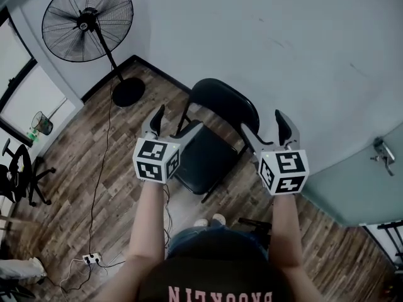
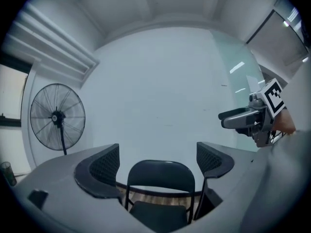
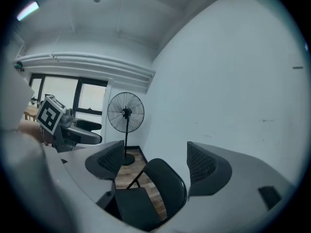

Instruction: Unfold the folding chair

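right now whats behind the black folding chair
A pale wall and its dark skirting board; the black pedestal fan stands further along that wall. The backrest of the black folding chair covers the skirting directly behind it.

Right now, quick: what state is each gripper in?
Left gripper: open, holding nothing.
Right gripper: open, holding nothing.
The chair stands unfolded in front of both, untouched.

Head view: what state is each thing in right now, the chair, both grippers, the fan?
Folding chair: unfolded, seat down, standing on the floor.
Left gripper: jaws apart, empty, clear of the chair.
Right gripper: jaws apart, empty, clear of the chair.
Fan: upright on its stand; spinning or not, cannot tell.
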Tool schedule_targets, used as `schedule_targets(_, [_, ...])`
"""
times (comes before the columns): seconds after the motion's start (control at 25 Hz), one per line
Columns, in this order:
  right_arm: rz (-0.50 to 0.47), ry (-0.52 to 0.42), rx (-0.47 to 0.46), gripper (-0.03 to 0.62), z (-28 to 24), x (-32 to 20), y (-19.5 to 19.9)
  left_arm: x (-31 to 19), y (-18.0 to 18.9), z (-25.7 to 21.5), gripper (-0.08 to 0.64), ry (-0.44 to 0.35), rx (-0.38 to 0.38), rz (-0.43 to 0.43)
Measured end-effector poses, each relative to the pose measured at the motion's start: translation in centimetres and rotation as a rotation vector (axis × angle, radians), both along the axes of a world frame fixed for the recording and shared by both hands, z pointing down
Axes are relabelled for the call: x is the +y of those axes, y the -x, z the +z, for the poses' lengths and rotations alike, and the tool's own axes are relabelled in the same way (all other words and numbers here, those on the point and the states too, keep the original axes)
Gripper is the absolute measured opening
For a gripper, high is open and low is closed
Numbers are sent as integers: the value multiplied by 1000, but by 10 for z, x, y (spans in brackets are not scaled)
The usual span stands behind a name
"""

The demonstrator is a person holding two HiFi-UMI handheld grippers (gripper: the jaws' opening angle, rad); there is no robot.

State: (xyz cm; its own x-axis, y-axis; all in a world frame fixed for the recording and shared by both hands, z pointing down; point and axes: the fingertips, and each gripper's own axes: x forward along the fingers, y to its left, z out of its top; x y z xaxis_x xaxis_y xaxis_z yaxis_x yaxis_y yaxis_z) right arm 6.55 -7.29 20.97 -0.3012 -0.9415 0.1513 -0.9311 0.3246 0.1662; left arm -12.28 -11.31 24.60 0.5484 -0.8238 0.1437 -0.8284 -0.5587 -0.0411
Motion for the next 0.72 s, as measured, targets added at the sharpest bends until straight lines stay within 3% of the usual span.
schedule_targets(0.12, [5, -90, 23, 343, -28, 6, -1, 5, 4, -33, 376, -98, -10, -23])
schedule_targets(0.2, [7, -148, 17, 241, -44, 12, -3, 10, 2, -50, 260, -152, -3, -16])
schedule_targets(0.28, [4, -196, -1, 104, -57, 16, -6, 14, -2, -66, 205, -210, -9, -7])
schedule_targets(0.4, [9, -261, 7, 13, -77, 21, -8, 20, 1, -89, 5, -310, -57, -37])
schedule_targets(0.56, [7, -331, 22, 2, -94, 30, -6, 24, 2, -102, 3, -374, -136, -56])
schedule_targets(0.72, [-5, -360, 30, 0, -99, 34, -3, 29, 4, -115, 2, -409, -111, -59])
